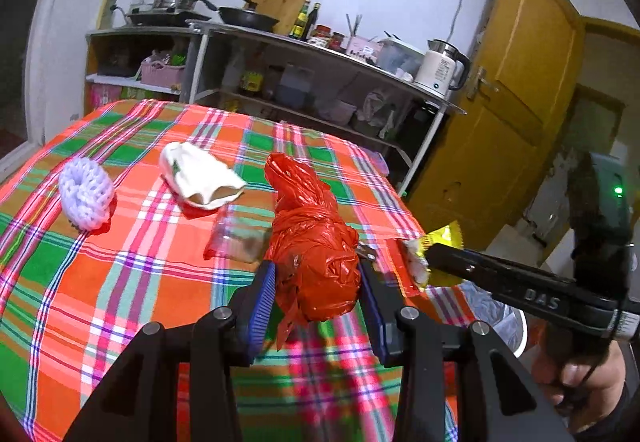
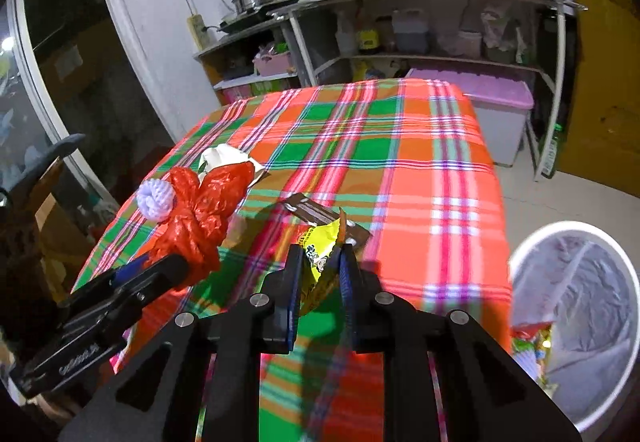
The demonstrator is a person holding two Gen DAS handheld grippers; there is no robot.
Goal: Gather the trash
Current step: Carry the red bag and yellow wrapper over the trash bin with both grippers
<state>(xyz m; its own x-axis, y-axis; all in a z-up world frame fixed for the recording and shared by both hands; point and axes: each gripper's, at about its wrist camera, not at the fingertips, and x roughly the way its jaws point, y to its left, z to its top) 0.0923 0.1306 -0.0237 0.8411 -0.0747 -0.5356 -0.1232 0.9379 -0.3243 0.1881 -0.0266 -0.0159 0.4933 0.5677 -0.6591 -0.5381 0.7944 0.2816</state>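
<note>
A crumpled red plastic bag [image 1: 312,242] is lifted above the plaid tablecloth [image 1: 132,282], with my left gripper [image 1: 318,282] shut on its lower end between the blue pads. My right gripper [image 2: 320,262] is shut on a yellow snack wrapper [image 2: 320,242] and carries it just above the cloth. The left wrist view shows the right gripper [image 1: 430,256] and its yellow wrapper [image 1: 444,238] close beside the bag. A brown wrapper [image 2: 316,214] lies on the cloth just past the yellow one. The right wrist view has the left gripper [image 2: 168,262] and the red bag [image 2: 200,218] at the left.
On the cloth lie a white foam fruit net [image 1: 86,190], a white crumpled paper piece [image 1: 200,176] and a clear plastic scrap [image 1: 236,238]. A white bin with a liner [image 2: 576,322] stands on the floor off the table's right edge. Kitchen shelves [image 1: 320,54] stand behind.
</note>
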